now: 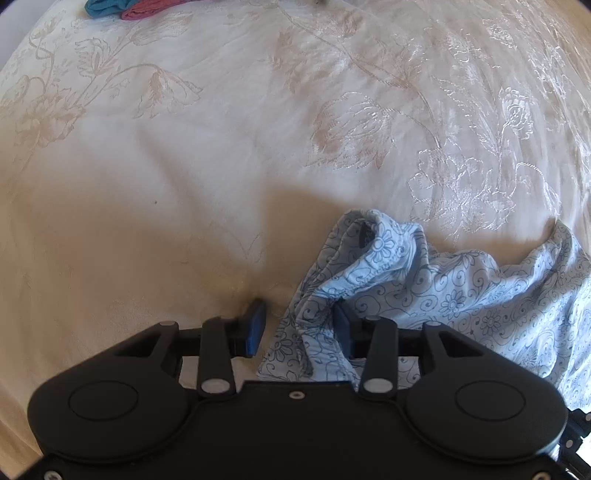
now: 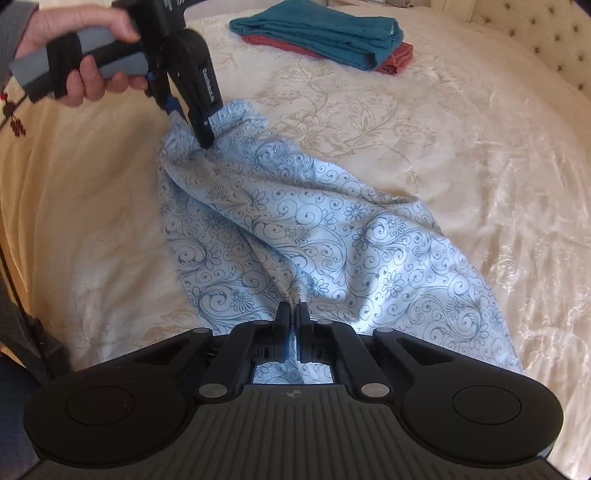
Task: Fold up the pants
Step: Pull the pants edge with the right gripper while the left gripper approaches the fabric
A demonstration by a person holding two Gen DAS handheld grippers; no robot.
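The pants (image 2: 314, 229) are light blue with a dark floral swirl print and lie crumpled on the cream bedspread (image 2: 461, 147). My right gripper (image 2: 294, 308) is shut on a raised fold of them at the near edge. At the far end my left gripper (image 2: 188, 125), held by a hand (image 2: 85, 55), points straight down into a bunched end of the cloth. In the left wrist view the left gripper (image 1: 299, 317) stands open, with bunched pants (image 1: 443, 295) between its fingers. The cloth lies against the right finger, and bare bedspread shows beside the left finger (image 1: 255, 325).
A folded teal garment (image 2: 317, 33) lies on a folded red one (image 2: 399, 59) at the far side of the bed; both also show as teal cloth (image 1: 103, 7) and red cloth (image 1: 147, 9). A tufted headboard (image 2: 546, 40) borders the right. The person's dark clothing (image 2: 22, 332) is at the left edge.
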